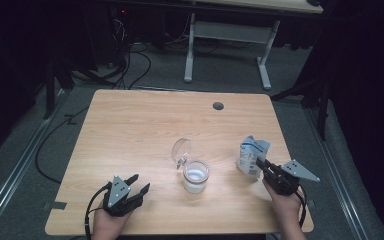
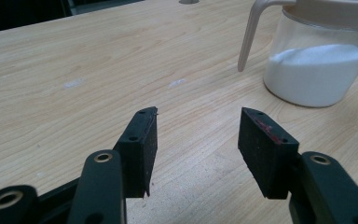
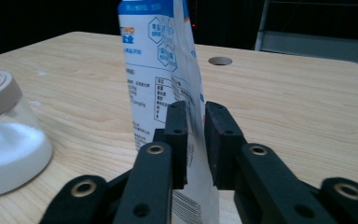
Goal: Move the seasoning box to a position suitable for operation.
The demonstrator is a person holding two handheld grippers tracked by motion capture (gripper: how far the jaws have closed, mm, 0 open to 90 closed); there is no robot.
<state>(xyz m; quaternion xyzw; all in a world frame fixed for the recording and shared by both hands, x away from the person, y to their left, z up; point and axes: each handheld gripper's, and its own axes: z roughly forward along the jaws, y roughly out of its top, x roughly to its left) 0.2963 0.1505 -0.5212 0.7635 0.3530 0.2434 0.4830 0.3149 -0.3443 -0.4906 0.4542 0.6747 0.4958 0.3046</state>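
I am at a wooden table (image 1: 130, 130), a two-jaw tool in each hand. My right gripper (image 3: 196, 140) sits at the table's right edge, its jaws on either side of the lower edge of a white and blue pouch (image 3: 168, 79) that stands upright. The jaws are narrow but show a slight gap beside the pouch edge — I cannot tell whether the pads press on it. My left gripper (image 2: 196, 140) rests low near the front left, jaws spread apart with nothing between them. Between the two hands stands a clear jar (image 1: 195, 175) of white powder, its hinged lid (image 1: 182, 148) flipped up — near the pouch, not touching.
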